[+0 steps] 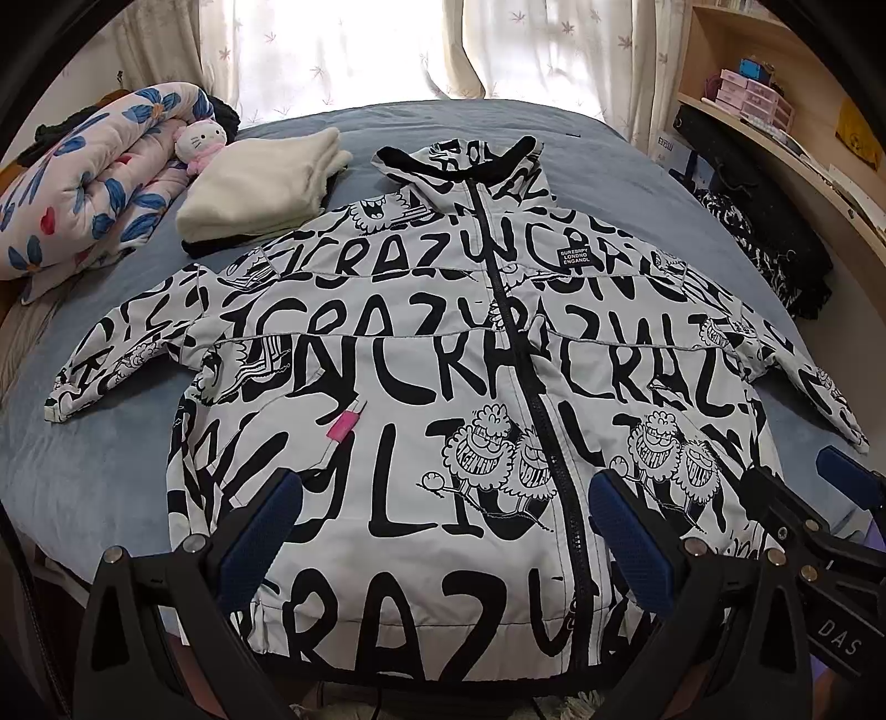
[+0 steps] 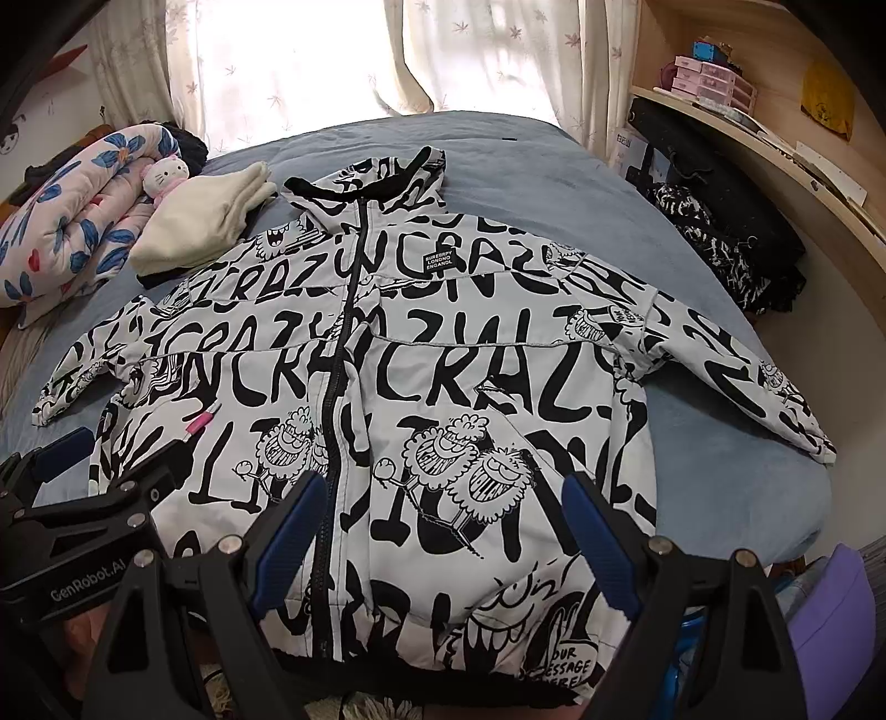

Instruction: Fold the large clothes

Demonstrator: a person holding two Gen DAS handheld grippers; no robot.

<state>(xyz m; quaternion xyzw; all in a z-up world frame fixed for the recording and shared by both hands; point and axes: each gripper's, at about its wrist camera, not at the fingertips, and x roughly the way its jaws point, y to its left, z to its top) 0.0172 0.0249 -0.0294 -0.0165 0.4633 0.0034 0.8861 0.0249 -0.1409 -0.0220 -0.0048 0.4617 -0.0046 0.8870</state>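
Observation:
A white hooded jacket (image 1: 421,376) printed with black lettering and cartoon faces lies flat, front up and zipped, on the blue bed; its sleeves spread left and right and the hood points to the window. In the right wrist view the same jacket (image 2: 443,360) fills the middle. My left gripper (image 1: 443,526) hangs open over the jacket's lower left front, its blue pads (image 1: 260,531) wide apart and holding nothing. My right gripper (image 2: 443,531) is open over the lower right front near the hem. Each gripper shows at the edge of the other's view.
A folded cream garment (image 1: 260,183) on dark clothing lies by the jacket's left shoulder. A flowered quilt (image 1: 88,194) with a cat plush (image 1: 199,141) sits far left. Dark patterned clothes (image 1: 764,249) hang off the bed's right side below wooden shelves (image 1: 775,111). Curtains (image 1: 387,50) behind.

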